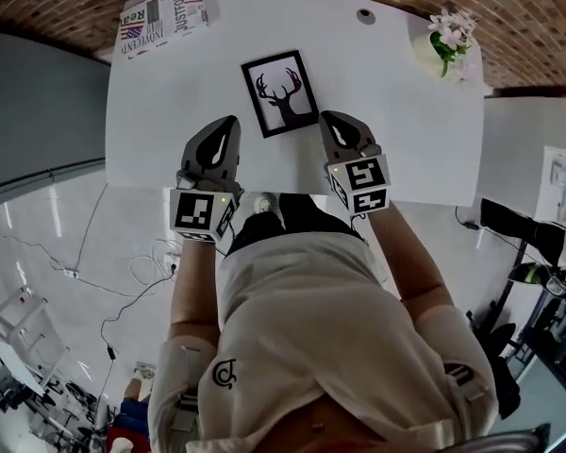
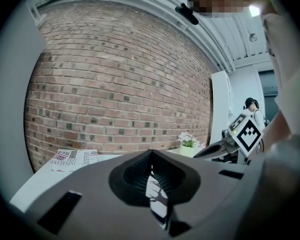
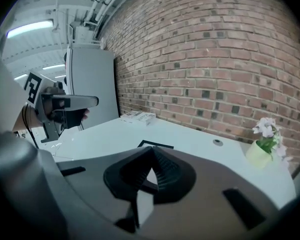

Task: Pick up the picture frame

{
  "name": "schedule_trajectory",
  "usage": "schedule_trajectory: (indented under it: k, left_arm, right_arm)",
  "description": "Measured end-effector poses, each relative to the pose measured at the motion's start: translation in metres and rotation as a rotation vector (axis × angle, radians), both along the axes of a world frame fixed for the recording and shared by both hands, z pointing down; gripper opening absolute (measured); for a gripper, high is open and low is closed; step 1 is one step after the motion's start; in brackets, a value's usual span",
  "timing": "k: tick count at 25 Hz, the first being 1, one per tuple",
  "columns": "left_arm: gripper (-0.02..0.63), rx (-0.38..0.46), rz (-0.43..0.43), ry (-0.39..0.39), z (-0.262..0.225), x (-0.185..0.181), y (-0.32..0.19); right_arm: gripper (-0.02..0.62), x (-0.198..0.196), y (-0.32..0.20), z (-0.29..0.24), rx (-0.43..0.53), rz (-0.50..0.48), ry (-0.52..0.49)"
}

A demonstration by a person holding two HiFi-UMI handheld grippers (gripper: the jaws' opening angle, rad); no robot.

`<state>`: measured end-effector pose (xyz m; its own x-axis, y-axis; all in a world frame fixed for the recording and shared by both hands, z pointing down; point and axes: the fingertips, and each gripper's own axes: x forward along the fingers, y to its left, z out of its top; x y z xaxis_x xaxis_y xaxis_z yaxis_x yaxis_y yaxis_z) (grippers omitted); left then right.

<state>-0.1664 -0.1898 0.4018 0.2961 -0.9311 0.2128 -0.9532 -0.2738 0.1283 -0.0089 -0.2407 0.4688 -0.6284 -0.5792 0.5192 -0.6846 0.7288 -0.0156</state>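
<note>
A black picture frame (image 1: 280, 93) with a stag's-head print lies flat on the white table (image 1: 170, 92), near the middle. My left gripper (image 1: 228, 123) hangs over the table's near part, just left of the frame's near corner, jaws shut and empty. My right gripper (image 1: 328, 119) is just right of the frame's near edge, also shut with nothing in it. In the left gripper view a strip of the frame (image 2: 157, 196) shows through the gap in the jaws. The frame's far corner (image 3: 155, 145) peeks above the jaws in the right gripper view.
A folded newspaper (image 1: 162, 13) lies at the table's far left corner. A small pot of white flowers (image 1: 445, 43) stands at the far right. A round grommet (image 1: 365, 15) sits in the tabletop near the back. A brick wall (image 2: 120, 84) runs behind. Cables trail on the floor (image 1: 94, 291) to the left.
</note>
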Motion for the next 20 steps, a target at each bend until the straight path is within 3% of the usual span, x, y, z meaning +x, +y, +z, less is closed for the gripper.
schedule_trajectory:
  k: [8,11,15,20]
  left_arm:
    - [0.012,-0.017,0.001,-0.029,0.028,0.006,-0.047]
    - [0.012,-0.046,-0.004,-0.035,0.042,0.008,-0.057]
    - [0.012,-0.080,-0.021,-0.029,0.058,0.006,-0.066]
    - [0.012,-0.102,-0.024,-0.031,0.074,0.006,-0.068]
  right_arm:
    - [0.009,-0.006,-0.048,0.069,-0.170,-0.038,0.073]
    - [0.082,-0.007,-0.054,0.102,-0.274,-0.057,0.104]
    - [0.107,-0.010,-0.061,0.133,-0.400,-0.043,0.108]
    - [0.115,-0.014,-0.064,0.158,-0.485,-0.016,0.137]
